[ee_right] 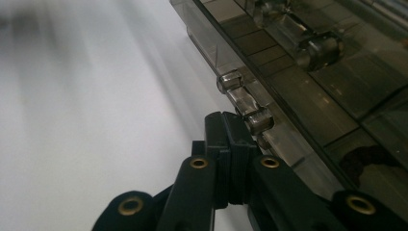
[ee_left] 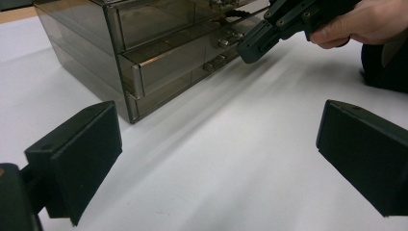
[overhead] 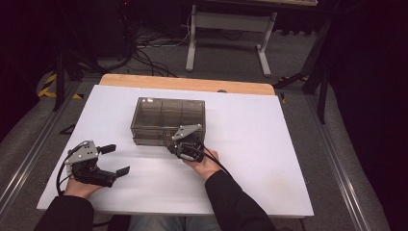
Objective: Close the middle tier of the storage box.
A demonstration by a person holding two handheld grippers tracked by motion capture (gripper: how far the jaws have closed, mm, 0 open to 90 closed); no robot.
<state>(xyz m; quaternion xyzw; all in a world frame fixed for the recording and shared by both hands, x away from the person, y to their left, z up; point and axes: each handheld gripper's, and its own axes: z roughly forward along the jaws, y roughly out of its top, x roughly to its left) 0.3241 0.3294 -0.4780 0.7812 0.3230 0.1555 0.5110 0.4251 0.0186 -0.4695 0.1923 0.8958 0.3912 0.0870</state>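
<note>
Drawer box (overhead: 168, 120) on white table (overhead: 269, 159), right tool (overhead: 179, 149) closed at its handle

From the high view we look forward and down over the whole white table (overhead: 250, 159), from the person's side. From the left gripper view we sit low on the left claw (ee_left: 216, 159), facing across the table toward the smoky drawer box (ee_left: 144, 62) some way off. From the right gripper view we are very close to the same box's (ee_right: 308, 96) front. All three views share that box.
</note>
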